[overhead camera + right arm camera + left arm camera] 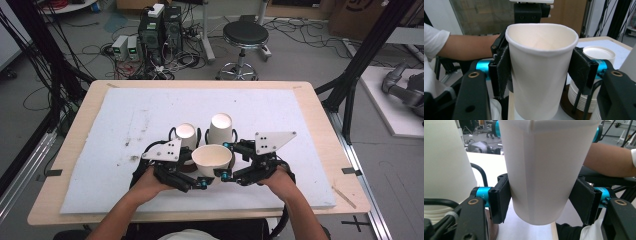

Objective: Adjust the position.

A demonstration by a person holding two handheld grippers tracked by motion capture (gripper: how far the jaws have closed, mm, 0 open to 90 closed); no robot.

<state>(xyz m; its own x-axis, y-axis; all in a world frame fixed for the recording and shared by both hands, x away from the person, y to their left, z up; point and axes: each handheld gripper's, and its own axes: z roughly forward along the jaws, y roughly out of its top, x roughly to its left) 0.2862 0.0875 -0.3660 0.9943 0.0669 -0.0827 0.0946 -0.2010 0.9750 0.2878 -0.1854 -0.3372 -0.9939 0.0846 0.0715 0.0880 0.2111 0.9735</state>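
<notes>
Fingers of both grippers press the same white paper cup (212,159) from opposite sides: the left gripper (192,172) grips it low on the wall, the right gripper (229,160) nearer the rim (its mouth squeezed slightly oval). The cup sits upright near the front middle of the white-covered tabletop (280,110). Just beyond it stand two stacks of white paper cups (220,128) in black wire holders.

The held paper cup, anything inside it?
The paper cup looks empty: bare white wall inside, seen from the right tool view. Its bottom is hidden below the rim.
</notes>
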